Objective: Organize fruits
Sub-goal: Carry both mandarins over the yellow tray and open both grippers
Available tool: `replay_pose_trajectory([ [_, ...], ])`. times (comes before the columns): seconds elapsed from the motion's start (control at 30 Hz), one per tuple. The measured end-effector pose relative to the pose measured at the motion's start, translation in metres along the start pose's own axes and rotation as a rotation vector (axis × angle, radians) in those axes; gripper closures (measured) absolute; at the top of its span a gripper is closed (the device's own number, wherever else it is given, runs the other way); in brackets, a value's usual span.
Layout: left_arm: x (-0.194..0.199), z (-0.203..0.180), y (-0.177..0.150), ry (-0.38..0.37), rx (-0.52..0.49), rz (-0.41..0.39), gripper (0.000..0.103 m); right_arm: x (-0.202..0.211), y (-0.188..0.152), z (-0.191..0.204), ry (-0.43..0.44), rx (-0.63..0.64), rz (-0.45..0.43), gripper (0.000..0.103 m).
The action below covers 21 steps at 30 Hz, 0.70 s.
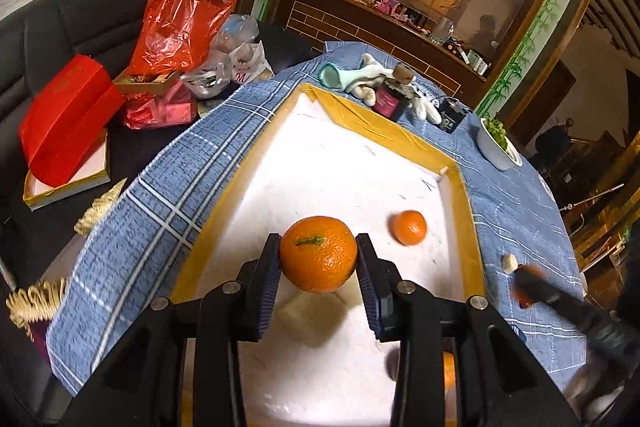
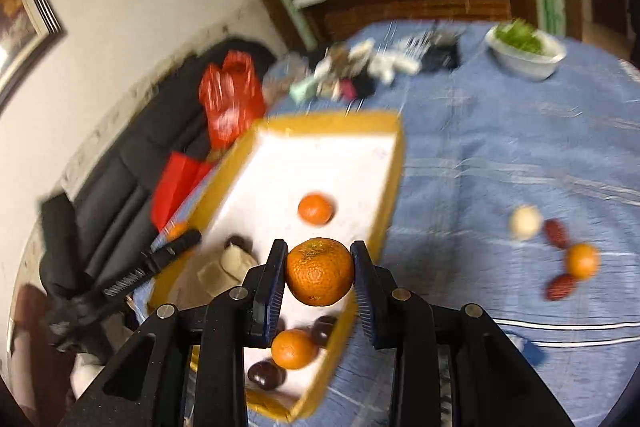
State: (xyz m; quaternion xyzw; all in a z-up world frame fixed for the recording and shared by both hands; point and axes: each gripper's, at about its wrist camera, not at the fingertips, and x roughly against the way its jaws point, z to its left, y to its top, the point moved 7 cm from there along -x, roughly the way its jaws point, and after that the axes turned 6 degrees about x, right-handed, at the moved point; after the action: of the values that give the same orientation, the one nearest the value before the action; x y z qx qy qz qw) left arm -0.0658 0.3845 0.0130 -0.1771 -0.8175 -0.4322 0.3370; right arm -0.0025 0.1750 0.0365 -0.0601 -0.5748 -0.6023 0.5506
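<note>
My left gripper (image 1: 318,255) is shut on an orange with a green stem (image 1: 318,253) and holds it over the white-lined, yellow-rimmed box (image 1: 400,133). A small mandarin (image 1: 409,227) lies inside the box. My right gripper (image 2: 319,273) is shut on another orange (image 2: 319,273) above the box's right rim (image 2: 394,187). In the right wrist view the box holds a mandarin (image 2: 315,209), another mandarin (image 2: 293,349) and dark round fruits (image 2: 265,373). On the blue cloth lie a mandarin (image 2: 582,261), red dates (image 2: 558,233) and a pale round fruit (image 2: 525,221). The right wrist view is blurred.
A blue checked cloth (image 1: 168,195) covers the round table. A white bowl of greens (image 1: 498,145) and a plush toy with a dark jar (image 1: 388,95) stand at the far side. Red bags and boxes (image 1: 172,27) lie on the black sofa to the left.
</note>
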Motion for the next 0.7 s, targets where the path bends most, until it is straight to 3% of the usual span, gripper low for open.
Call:
replay_pose_trajectory([
  [0.23,-0.018,-0.004,0.003,-0.032,0.001,0.036,0.067,-0.052,-0.012,0.004,-0.010,0.010,0.097,0.066],
  [0.3,-0.017,-0.004,0.002,-0.056,0.008,0.038,0.050,-0.057,-0.013,0.007,-0.003,0.009,0.100,0.066],
  [0.37,-0.011,-0.004,0.002,-0.062,0.015,0.020,0.041,-0.058,-0.013,0.009,0.004,0.004,0.100,0.063],
  [0.43,-0.004,-0.003,0.004,-0.065,0.020,0.003,0.038,-0.056,-0.012,0.008,0.005,-0.005,0.088,0.052],
  [0.57,0.010,-0.008,0.002,-0.076,0.023,-0.007,0.035,-0.041,-0.008,0.006,0.006,-0.028,0.056,0.052],
  [0.7,0.029,-0.027,-0.003,-0.072,-0.013,-0.029,0.025,-0.001,-0.013,-0.003,0.001,-0.071,-0.035,0.052],
])
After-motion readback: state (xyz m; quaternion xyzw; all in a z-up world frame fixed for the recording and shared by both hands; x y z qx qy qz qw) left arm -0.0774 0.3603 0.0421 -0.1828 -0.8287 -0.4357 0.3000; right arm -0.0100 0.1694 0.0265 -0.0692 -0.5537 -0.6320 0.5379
